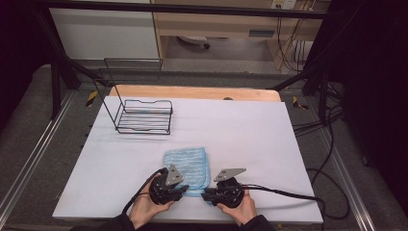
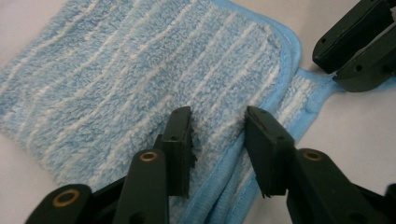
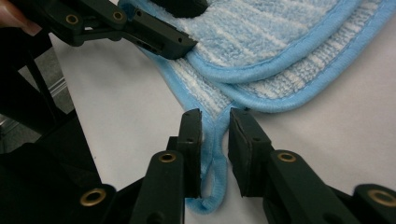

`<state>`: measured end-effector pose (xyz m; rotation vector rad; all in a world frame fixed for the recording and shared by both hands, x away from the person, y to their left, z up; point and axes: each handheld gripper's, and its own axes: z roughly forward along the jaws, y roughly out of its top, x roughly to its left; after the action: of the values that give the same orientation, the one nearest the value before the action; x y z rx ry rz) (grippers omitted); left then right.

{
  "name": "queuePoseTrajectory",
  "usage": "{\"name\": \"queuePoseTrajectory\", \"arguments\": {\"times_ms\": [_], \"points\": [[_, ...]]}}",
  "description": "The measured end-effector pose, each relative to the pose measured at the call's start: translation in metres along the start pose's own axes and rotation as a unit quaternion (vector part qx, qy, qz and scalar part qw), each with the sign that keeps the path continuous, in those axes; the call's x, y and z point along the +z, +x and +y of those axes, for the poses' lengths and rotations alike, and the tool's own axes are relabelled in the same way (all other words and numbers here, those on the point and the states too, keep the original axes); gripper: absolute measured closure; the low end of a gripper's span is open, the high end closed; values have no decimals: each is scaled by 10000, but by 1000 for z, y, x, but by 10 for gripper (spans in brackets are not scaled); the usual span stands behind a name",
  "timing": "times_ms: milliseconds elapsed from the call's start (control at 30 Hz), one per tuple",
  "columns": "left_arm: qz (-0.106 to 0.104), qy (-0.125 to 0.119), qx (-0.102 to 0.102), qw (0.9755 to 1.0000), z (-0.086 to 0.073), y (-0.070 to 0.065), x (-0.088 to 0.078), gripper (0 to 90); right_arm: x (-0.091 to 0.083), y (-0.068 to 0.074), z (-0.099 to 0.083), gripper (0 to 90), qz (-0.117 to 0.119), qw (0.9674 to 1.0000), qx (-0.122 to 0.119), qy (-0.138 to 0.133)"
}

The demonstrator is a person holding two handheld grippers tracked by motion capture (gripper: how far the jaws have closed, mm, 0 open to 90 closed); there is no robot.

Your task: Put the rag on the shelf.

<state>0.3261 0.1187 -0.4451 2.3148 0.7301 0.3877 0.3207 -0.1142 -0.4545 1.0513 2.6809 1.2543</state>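
A folded light-blue cloth (image 1: 187,164) lies near the front edge of the white surface (image 1: 250,139), between the two hands. The left tongs (image 2: 217,128) stand partly apart over the cloth's near border, the pads not pressing it. The right tongs (image 3: 215,135) are narrow, with a pulled-out corner of the cloth standing up between the pads; one pad touches the corner's hem, but a gap shows on the other side, so a firm pinch cannot be told.

A black wire rack (image 1: 143,117) stands at the far left of the surface, well apart from the cloth. The middle and right of the surface give open room. Beyond it run a wooden strip (image 1: 192,91), dark frame bars and cables on the floor.

In the high view the tips of both tongs are too small to read, and the forearms are cut off at the bottom.
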Motion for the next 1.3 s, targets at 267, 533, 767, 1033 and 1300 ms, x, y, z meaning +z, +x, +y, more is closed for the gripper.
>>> {"name": "queuePoseTrajectory", "arguments": {"times_ms": [267, 533, 767, 1033, 1300], "points": [[54, 122, 86, 9999, 4, -1, 0, 798, -1, 1, 0, 897, -2, 10000, 72, 52], [-301, 83, -114, 9994, 5, 11, -14, 836, -13, -1, 6, 900, -2, 10000, 72, -8], [-612, 126, -141, 9979, -1, 15, -29, 837, -15, -6, 5, 900, -138, 9998, 69, 159], [-548, 92, -181, 9983, -6, 9, -19, 816, -11, -8, 3, 890, 48, 9998, 130, 155], [-504, -427, -629, 9958, -10, 20, -42, 529, -18, -9, 7, 680, -42, 9997, 53, -226]]}}
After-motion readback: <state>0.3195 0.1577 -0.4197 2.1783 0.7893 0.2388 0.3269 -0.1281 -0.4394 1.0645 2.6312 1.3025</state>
